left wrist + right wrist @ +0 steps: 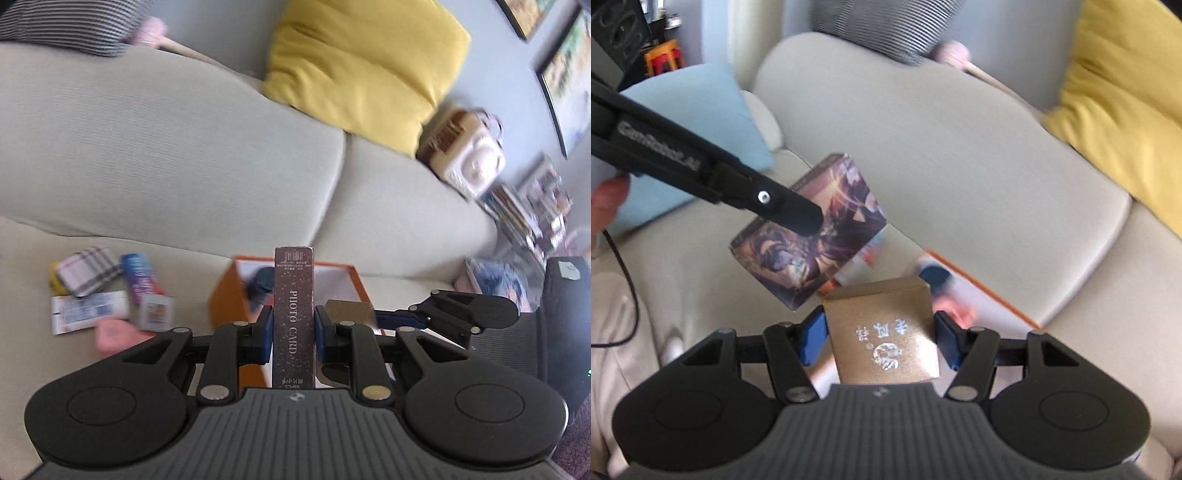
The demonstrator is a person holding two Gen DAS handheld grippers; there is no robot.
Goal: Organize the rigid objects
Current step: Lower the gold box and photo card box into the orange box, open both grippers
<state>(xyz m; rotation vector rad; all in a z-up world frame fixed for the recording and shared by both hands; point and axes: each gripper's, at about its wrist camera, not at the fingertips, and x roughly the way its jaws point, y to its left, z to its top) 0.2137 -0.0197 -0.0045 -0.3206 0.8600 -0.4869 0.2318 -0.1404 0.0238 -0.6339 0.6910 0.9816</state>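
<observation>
two boxes are held above the sofa at once, one in each claw. the left gripper (pixel 293 328) pinches a dark brown photo card box (pixel 294 317) edge-on between its blue pads (pixel 264 334), the narrow spine printed "photo card" facing the camera and the box standing upright along the fingers. seen from the right wrist camera, the same photo card box (pixel 812 229) shows its broad illustrated face, tilted, with the left gripper's black finger (pixel 783 206) lying across its upper part.

the right gripper (pixel 881 334) is pressed onto a gold box (pixel 884 328) with pale printed characters and a round emblem, its blue pads (pixel 812 339) touching the box's two sides. in the left wrist view only a corner of that gold box (pixel 349 312) shows just right of the left claw, with the right gripper's linkage (pixel 461 314) beside it.

below and beyond both boxes sits an open orange box (pixel 225 299) on the beige sofa seat (pixel 166 166); a dark blue item (pixel 260 282) lies inside it, blurred. to its left a loose cluster of small packages (pixel 107 291) lies on the cushion, among them a plaid-patterned one and a pink one. a yellow pillow (pixel 362 70) leans against the backrest, a cream camera-shaped bag (pixel 465 151) just beside it. a light blue pillow (pixel 687 140) rests at the other end.
</observation>
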